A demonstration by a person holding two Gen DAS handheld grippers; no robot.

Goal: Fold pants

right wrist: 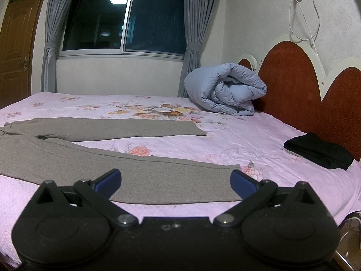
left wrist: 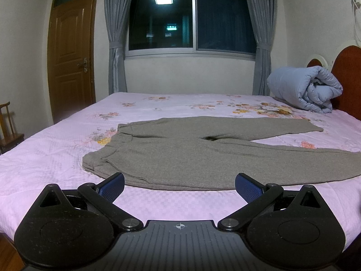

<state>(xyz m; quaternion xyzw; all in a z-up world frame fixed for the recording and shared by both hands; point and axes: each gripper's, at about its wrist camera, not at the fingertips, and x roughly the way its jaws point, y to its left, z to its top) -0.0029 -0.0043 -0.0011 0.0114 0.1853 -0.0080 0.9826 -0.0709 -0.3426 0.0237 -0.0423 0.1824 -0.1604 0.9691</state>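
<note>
A big bed [left wrist: 56, 158] with a pink flowery sheet sits under a dark window [left wrist: 191, 20]. Gray pants [left wrist: 191, 158] lie flat on it. The left gripper [left wrist: 179, 186] and right gripper [right wrist: 176, 180] hang low, both spread wide, holding nothing.

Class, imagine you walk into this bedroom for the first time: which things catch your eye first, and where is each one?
First come the grey pants, spread flat across the pink floral bedsheet with both legs apart, just ahead of the open left gripper and open right gripper. Next, the rolled blue quilt sits at the bed's far corner against the red headboard. A small folded black garment lies near the headboard on the right.
</note>
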